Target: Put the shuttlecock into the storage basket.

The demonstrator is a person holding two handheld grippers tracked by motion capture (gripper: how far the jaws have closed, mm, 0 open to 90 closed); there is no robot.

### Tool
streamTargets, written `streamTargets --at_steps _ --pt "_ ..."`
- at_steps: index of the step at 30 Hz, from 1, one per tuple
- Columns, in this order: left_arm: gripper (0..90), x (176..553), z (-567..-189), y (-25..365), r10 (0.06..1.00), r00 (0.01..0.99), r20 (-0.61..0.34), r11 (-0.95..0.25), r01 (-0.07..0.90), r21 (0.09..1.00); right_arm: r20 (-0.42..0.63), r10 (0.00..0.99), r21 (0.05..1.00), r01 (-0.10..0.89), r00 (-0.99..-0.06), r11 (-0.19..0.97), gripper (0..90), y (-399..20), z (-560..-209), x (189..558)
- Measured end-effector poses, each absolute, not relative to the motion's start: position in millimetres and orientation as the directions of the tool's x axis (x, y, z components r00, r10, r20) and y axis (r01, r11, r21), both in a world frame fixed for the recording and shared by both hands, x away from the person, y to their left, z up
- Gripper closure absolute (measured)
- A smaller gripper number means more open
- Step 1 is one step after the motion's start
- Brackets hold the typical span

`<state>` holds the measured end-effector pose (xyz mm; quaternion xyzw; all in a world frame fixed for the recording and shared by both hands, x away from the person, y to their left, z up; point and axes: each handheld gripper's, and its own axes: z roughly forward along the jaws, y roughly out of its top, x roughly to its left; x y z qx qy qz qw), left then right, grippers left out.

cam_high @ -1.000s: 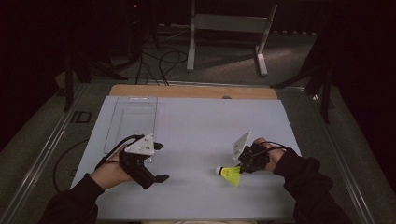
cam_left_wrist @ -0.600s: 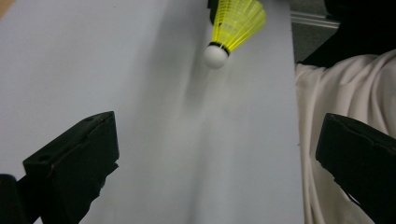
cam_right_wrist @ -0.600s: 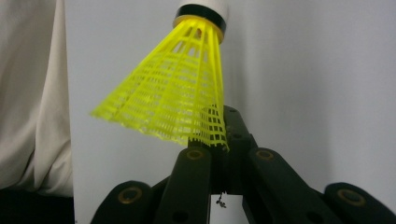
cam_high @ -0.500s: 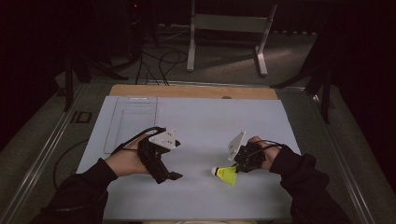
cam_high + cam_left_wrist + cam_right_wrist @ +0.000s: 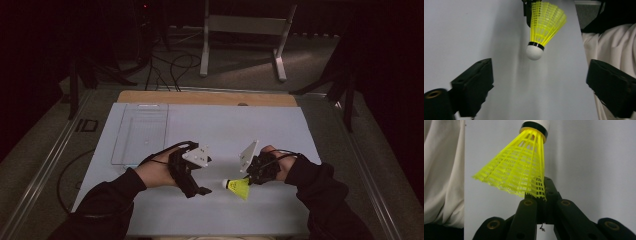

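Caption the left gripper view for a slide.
Open left gripper faces a yellow plastic-skirted shuttlecock with white cork, held up by the right gripper.

There was one yellow shuttlecock (image 5: 239, 187), one clear tray (image 5: 141, 132), one white mat (image 5: 225, 125) on one tabletop (image 5: 200, 97), and two claws.

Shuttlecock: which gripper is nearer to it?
Right. The right gripper pinches the edge of the yellow shuttlecock skirt. The left gripper sits apart on the cork side, open toward it.
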<state>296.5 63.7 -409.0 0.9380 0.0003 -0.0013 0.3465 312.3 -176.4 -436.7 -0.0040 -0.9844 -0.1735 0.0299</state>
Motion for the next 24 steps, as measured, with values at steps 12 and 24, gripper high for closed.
streamTargets --at_steps 12,24 --pt "29.1 291.8 -426.2 37.3 -0.056 0.997 0.052 -0.805 -0.076 0.589 0.070 -0.004 0.342 0.020 -0.998 0.939 90.0 -174.9 -434.5 312.3" --pt "44.1 289.7 -436.6 23.6 -0.086 0.993 0.083 -0.815 -0.118 0.567 0.077 -0.009 0.358 0.019 -0.997 0.934 90.0 -173.8 -431.3 311.8"
